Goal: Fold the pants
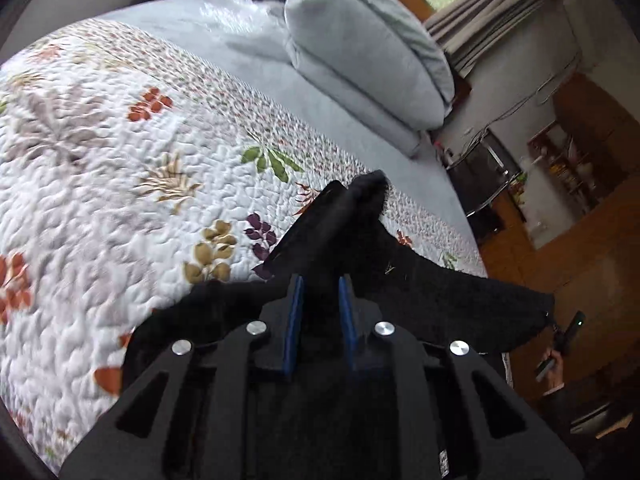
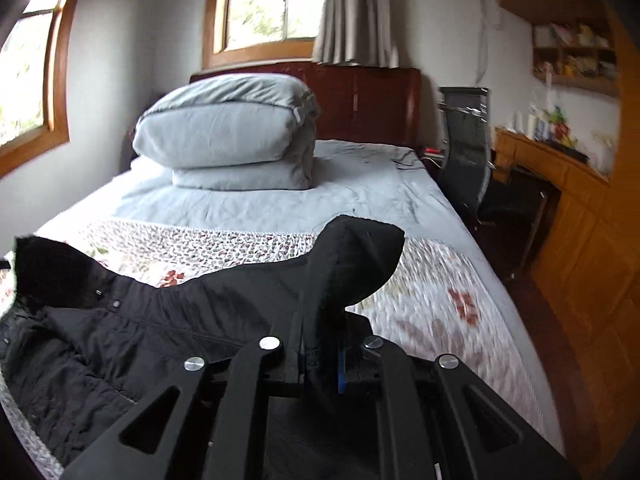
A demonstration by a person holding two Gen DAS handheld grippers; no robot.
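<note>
Two close wrist views over bed

Soft window daylight, motion blur, heavy fisheye edge warping.

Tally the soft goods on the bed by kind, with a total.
Black fabric pants, gripped by both tongs: 1
Floral white quilted bedspread: 1
Folded pale grey-blue duvet: 1
Pale grey-blue bed sheet: 1
Total: 4

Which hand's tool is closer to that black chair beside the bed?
Right. The right tool grips the black pants on the side toward the black chair; the left tool holds them farther across the floral quilt.
</note>
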